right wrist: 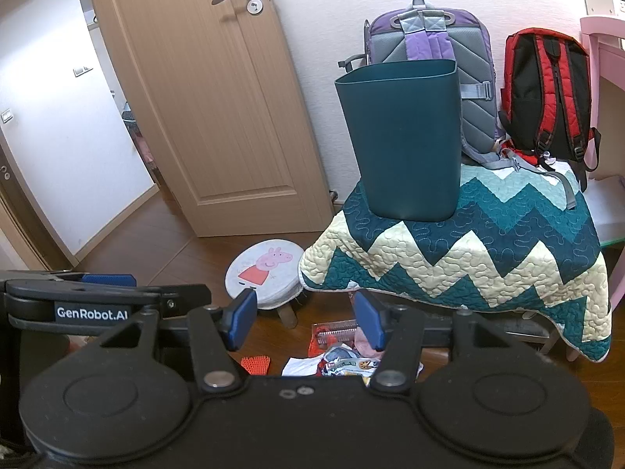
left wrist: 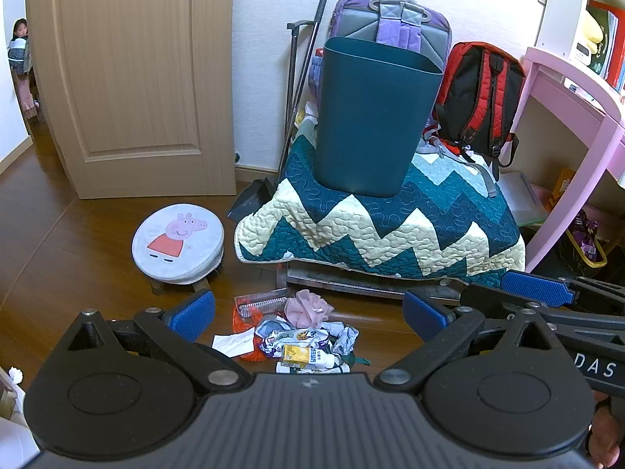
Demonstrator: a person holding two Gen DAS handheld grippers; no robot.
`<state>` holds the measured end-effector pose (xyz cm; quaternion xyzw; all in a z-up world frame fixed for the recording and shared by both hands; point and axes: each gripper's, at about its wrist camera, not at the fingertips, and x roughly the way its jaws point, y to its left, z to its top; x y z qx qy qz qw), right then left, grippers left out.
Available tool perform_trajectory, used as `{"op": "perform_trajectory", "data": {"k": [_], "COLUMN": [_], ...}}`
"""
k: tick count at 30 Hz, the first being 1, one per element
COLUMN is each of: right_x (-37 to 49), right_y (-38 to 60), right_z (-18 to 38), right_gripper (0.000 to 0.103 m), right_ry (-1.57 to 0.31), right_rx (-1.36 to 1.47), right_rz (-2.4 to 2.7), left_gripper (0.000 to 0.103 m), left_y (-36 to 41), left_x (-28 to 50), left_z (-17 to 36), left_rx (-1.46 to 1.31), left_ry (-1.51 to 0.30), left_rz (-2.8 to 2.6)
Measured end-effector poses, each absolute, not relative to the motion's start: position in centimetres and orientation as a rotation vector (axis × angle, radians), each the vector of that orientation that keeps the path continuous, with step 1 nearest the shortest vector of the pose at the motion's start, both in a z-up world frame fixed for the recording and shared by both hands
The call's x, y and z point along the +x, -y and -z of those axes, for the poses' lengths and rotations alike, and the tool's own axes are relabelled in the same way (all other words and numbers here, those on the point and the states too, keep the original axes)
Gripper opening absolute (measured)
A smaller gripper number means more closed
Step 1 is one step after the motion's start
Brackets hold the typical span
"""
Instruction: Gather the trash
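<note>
Teal bin (left wrist: 371, 125) stands on the quilt's (left wrist: 390, 226) front edge above a floor trash pile (left wrist: 297, 336), both the left gripper (left wrist: 308, 312) and right gripper (right wrist: 304, 320) wide open and empty; a careless drop could topple it.

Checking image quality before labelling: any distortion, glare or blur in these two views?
Left wrist: strong fisheye bending of the door, dark corners, trash pile sharp, no glare. Right wrist: same bending on the door, bright hallway wall at left, bin sharp.
</note>
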<state>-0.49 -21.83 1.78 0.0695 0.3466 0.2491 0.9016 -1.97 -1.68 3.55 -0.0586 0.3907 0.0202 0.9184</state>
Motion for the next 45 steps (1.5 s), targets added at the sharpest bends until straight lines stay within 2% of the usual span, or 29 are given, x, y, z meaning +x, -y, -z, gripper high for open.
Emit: {"op": "perform_trajectory", "data": {"k": [30,45], "right_x": [-0.8,1.7], "right_y": [21.9,22.3], "right_z": [-1.7,-0.2], "right_gripper": [0.056,0.056], "right_ry": [-0.715,-0.77], "right_rx": [0.147,0.168], "right_rz": [-0.518,-0.516], "left_gripper": [0.103,0.103], "left_y": [2.2,2.1], "left_x": [-2.2,0.1], "left_z": [-3.5,-1.4], "left_rx": [-0.121,-0.133], "left_ry": [-0.804,-0.861], "left_rz": [-0.041,-0.011]}}
